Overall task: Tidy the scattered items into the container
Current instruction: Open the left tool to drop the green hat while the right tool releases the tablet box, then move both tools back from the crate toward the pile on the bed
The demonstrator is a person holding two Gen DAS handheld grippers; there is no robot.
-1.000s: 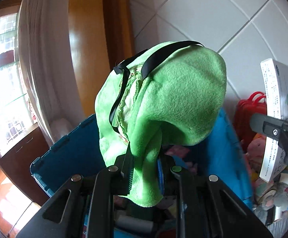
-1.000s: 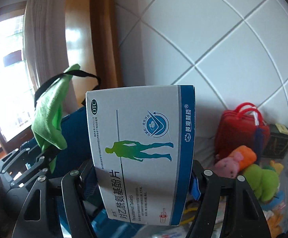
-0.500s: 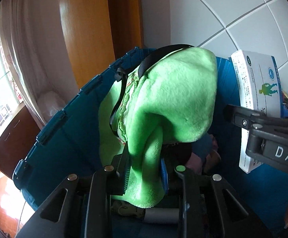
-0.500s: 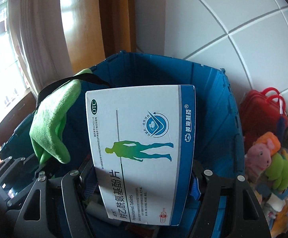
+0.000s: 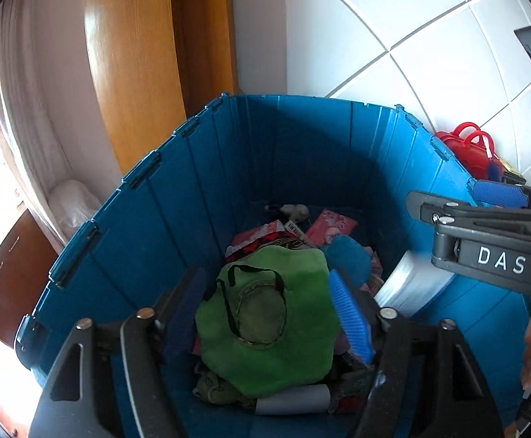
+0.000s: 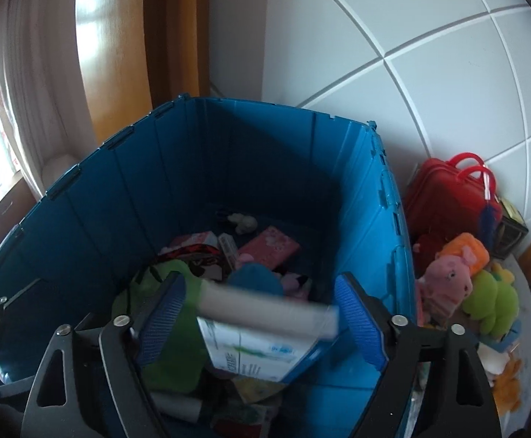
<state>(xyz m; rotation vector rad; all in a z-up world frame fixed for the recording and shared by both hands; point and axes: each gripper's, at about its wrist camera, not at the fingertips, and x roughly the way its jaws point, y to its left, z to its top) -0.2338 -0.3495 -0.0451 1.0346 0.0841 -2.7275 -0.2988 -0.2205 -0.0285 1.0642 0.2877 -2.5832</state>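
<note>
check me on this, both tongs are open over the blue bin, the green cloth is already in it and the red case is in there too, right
Not quite: the red case stands outside the blue bin, beside its wall by the plush toys, as the right wrist view shows. The rest holds: both tongs, left and right, are opening, and the green cloth lies inside.

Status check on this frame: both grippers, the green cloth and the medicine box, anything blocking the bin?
Left gripper and right gripper opening, nothing pinched. Green cloth and medicine box dropping into blue bin. No obstruction seen.
</note>
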